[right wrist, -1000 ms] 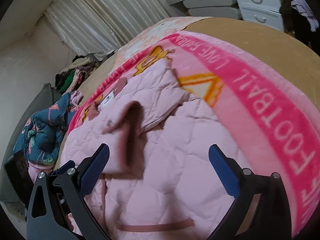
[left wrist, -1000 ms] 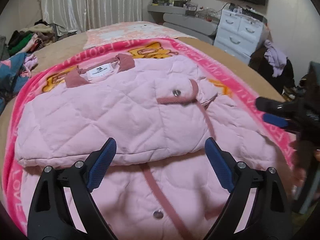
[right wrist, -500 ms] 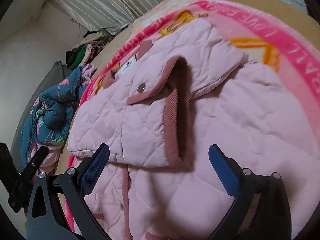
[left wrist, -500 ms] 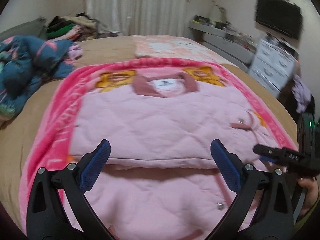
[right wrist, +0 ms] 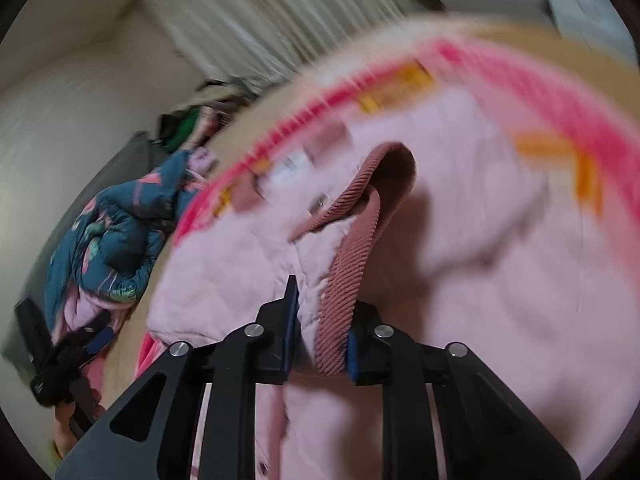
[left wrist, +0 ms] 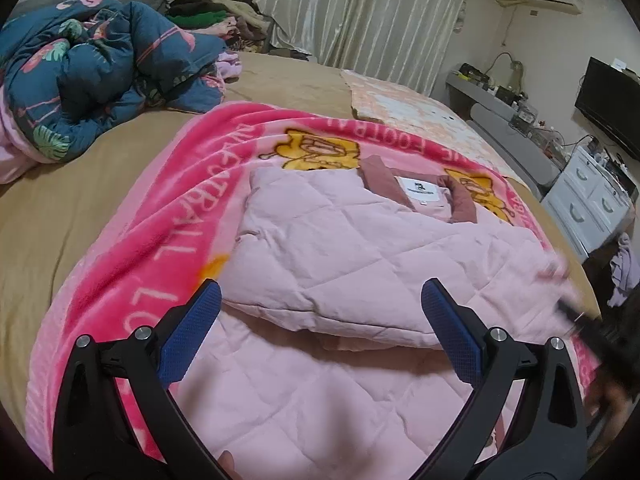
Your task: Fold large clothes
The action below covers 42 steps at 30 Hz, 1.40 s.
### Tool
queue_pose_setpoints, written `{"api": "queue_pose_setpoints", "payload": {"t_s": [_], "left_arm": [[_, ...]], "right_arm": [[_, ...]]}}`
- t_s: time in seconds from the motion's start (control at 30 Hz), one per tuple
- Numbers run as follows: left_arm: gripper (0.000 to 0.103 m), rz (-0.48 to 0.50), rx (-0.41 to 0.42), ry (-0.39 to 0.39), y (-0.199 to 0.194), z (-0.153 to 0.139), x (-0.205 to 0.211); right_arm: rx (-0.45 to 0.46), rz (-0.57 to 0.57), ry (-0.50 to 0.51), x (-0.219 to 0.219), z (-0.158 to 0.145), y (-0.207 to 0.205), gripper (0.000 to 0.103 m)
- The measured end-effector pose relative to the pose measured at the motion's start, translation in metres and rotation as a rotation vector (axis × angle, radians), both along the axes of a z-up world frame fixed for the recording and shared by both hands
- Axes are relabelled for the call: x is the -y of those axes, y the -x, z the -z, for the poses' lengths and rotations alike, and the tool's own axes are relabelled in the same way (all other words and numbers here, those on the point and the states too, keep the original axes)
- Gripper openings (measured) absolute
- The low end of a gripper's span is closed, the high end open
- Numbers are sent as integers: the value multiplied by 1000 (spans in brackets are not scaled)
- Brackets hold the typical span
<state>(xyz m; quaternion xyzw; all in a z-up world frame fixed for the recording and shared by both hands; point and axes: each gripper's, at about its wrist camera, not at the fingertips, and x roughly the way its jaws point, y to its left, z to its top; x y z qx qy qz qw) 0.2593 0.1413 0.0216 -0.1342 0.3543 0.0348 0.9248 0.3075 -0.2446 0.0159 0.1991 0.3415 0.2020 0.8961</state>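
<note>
While the right gripper [right wrist: 318,334] is pinching the jacket's [left wrist: 360,248] ribbed cuff [right wrist: 344,280] at lower centre, the left gripper [left wrist: 320,336] is hovering wide-jawed before the sleeve fold running across the frame.

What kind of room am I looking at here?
Most likely a home bedroom. A pink jacket is spread on a wide bed with a rumpled blue quilt at one side, long curtains hang behind, and a white chest of drawers stands under a wall television.
</note>
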Motion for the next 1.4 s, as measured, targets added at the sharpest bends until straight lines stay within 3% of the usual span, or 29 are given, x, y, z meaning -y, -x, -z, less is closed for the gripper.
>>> {"api": "queue_pose_setpoints", "payload": {"t_s": [0.1,0.2,0.4,0.73,0.83,0.97,1.13,1.23,1.3,1.4], "left_arm": [[94,0,8,0,-5,-1,0],[94,3,1,3,-12,2,0],[94,28,-10,-14,-23,4,12],[94,72,-39,-42,-50,9,30],[94,94,-60,-46,-59,14,38],[94,107,-76,-45,-70,19,44],[94,125,-108,-14,-80,28,48],[94,163,-182,52,-90,47,49],[94,175,-218,0,-94,60,53],[94,187,-227,-18,-94,71,55]], "right_arm": [[140,-16,76,-4,-41,-12,17],[216,-21,133,0,-56,-26,17],[168,12,141,14,-41,-46,16],[27,79,168,25,11,-52,18],[-10,68,216,20,16,-50,28],[11,121,260,22,10,-40,56],[30,99,274,19,-3,-35,67],[42,33,297,4,-11,-36,76],[58,-11,315,-11,-17,-37,79],[70,-78,340,-37,-23,-42,83]]}}
